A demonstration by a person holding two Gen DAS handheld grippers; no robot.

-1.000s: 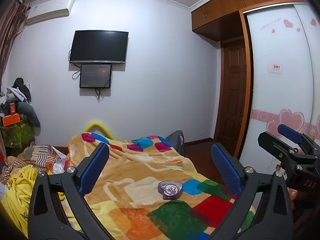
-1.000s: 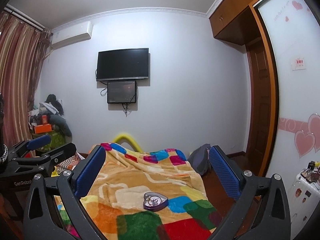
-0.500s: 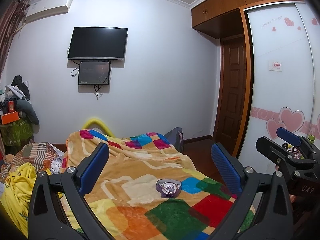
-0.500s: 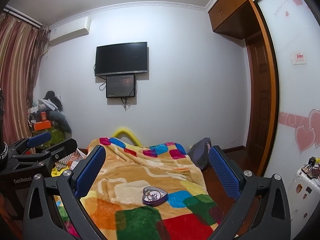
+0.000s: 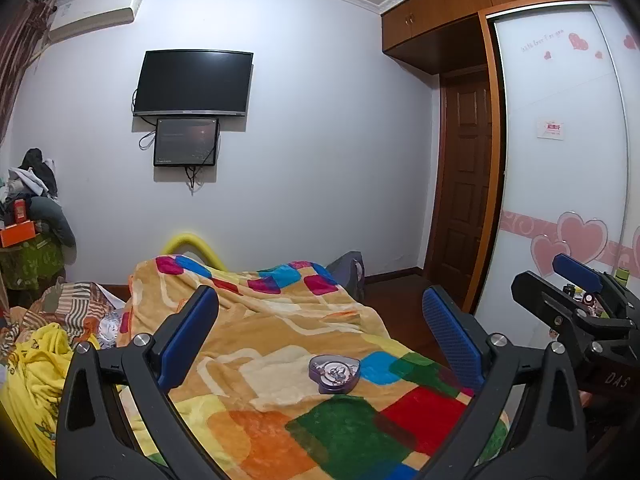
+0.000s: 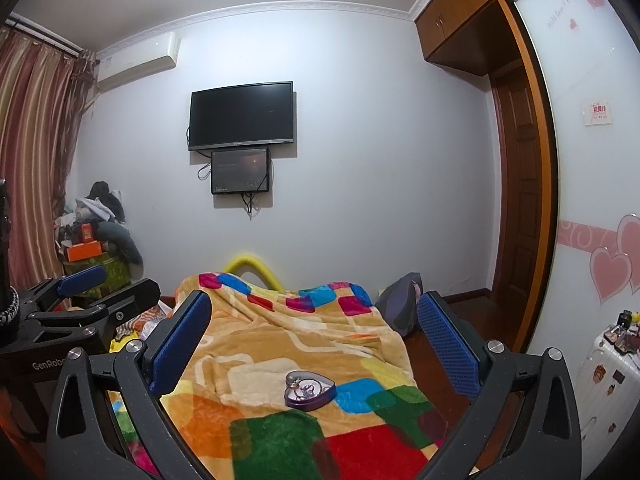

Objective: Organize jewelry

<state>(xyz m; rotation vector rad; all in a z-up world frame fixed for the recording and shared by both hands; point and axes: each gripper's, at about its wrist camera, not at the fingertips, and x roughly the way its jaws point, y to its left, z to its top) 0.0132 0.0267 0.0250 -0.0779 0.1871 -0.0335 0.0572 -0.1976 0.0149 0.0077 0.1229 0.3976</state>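
Purple tin, heart-shaped, sitting open on the patchwork blanket (image 5: 280, 344) — that's the jewelry box (image 5: 334, 373), and it lies ahead of and below both grippers, framed in the gap between each pair of fingers. Something small and metallic glints inside it; too small to say which pieces.

Left gripper (image 5: 320, 330) has its jaws spread wide, nothing between the blue pads (image 5: 188, 334). From its camera the box sits just right of centre, its wider lobed end toward the right. Right gripper (image 6: 316, 330) is likewise wide apart and empty, and from its camera the box (image 6: 309, 391) sits almost dead centre, a touch left, with its heart point angled off to the right. Neither tool touches the box; both hang well above the bed.

Which is nearer? Hard to call — the box looks much the same size in both views. My read is that the right gripper has the straighter line down onto it.

Against the frames from a second ago, both views have tipped downward: the wall-mounted television (image 6: 241, 115) has climbed in each picture and more blanket shows at the bottom. The box itself hasn't budged on the blanket, and the jaws are as wide as they were.
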